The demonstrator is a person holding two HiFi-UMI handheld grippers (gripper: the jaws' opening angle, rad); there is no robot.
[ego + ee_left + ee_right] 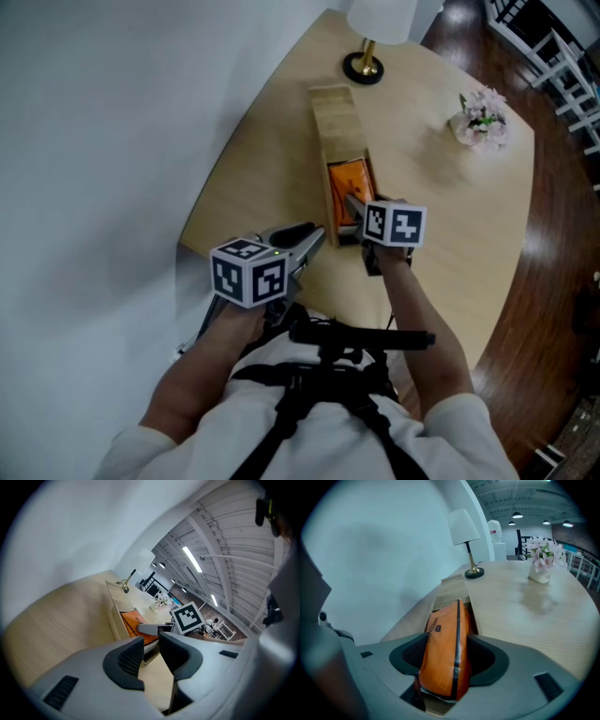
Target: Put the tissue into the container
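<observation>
A long wooden container (338, 141) lies on the round table (450, 216), its near end uncovered. An orange tissue pack (348, 187) stands on edge in that uncovered end. My right gripper (352, 212) is shut on the pack's near end; in the right gripper view the pack (443, 644) fills the space between both pads, with the container (451, 590) just beyond. My left gripper (313, 238) hovers left of the container's near end, its jaws (151, 653) a narrow gap apart with nothing between them. From there I see the container's wall (114, 617) and the pack (132, 619).
A white-shaded lamp (370, 42) with a brass foot stands past the container's far end. A small vase of pink flowers (481, 120) sits at the table's right. A pale wall runs along the left; dark wood floor lies to the right.
</observation>
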